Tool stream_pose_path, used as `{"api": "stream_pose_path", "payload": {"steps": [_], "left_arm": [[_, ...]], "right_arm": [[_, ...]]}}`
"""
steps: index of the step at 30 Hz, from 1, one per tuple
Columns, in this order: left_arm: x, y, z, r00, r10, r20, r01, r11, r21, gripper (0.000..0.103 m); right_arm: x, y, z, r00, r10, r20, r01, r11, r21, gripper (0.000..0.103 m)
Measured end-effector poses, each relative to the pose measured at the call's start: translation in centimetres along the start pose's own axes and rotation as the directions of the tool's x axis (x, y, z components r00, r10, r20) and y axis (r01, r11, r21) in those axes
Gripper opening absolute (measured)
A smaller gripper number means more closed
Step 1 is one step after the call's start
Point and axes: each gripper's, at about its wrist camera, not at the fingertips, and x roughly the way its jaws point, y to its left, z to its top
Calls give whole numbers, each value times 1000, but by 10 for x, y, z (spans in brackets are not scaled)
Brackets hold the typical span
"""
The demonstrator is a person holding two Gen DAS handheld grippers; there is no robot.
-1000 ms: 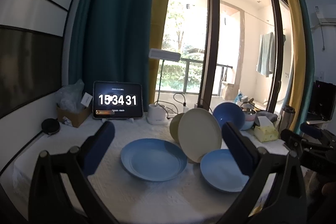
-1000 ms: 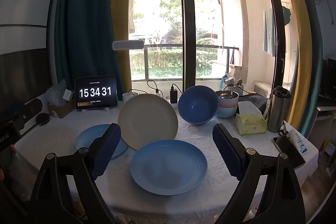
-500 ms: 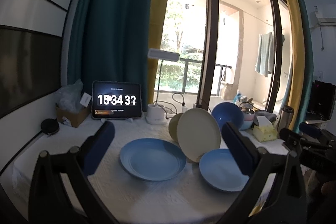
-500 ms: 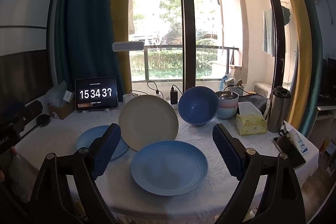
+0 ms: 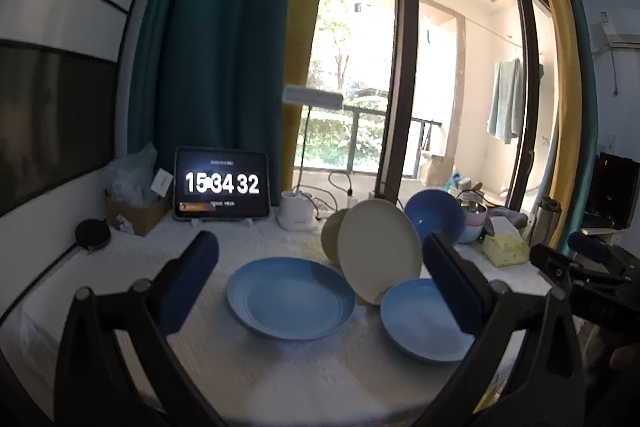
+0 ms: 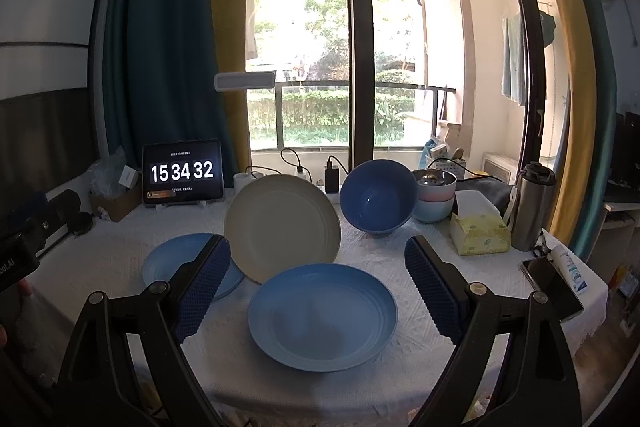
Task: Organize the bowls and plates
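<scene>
Sunlit glass doors and heavy teal and yellow curtains back a counter (image 6: pixel 120 267) draped in a white textured cloth, where the dishes wait unsorted.

Nearest the viewer, both tongs hover above the counter's front edge, gaping wide and holding nothing. The right tongs (image 6: pixel 316 275) frame the near blue plate (image 6: pixel 322 315), which lies flat just ahead of and below the blue pads, centred in the gap, so it looks like the natural first pick for that side. The left tongs (image 5: pixel 320 279) likewise bracket the left blue plate (image 5: pixel 290 299), also flat on the cloth and apart from the pads.

Just behind and between the two blue plates, a cream plate (image 6: pixel 282 227) stands on edge, tilted back; in the left view it seems propped against an olive bowl (image 5: pixel 332 237) behind it, which would explain why it does not fall. Its lower rim sits very near the near blue plate; whether they touch cannot be told.

Further back to the right, a dark blue bowl (image 6: pixel 378 197) rests tipped on its side, mouth toward the camera, beside a small stack of pastel bowls (image 6: pixel 434 197).

Against the window stand a tablet clock (image 6: pixel 182 173), a tissue box (image 6: pixel 478 227) and a steel flask (image 6: pixel 534 213).
</scene>
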Motion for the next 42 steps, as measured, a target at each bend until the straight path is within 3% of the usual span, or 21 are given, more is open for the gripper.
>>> {"api": "stream_pose_path", "payload": {"steps": [14,25,35,39,42], "left_arm": [[33,-10,-3,1000,15,-28,-13,999,47,103],[88,-26,-1,993,67,-94,-58,993,99,103],[133,-34,-1,988,69,-139,-55,993,106,102],[155,-33,-3,982,77,-174,-62,994,91,102],[172,-31,-5,978,83,-189,-70,995,73,102]], "right_arm": [[28,-7,2,1000,14,-26,-14,1000,9,92],[76,-43,16,999,2,-46,1,999,53,92],[121,-76,22,995,23,-99,-14,996,92,91],[143,-80,25,989,49,-140,-35,994,100,78],[161,-81,30,986,63,-157,-45,993,113,75]]}}
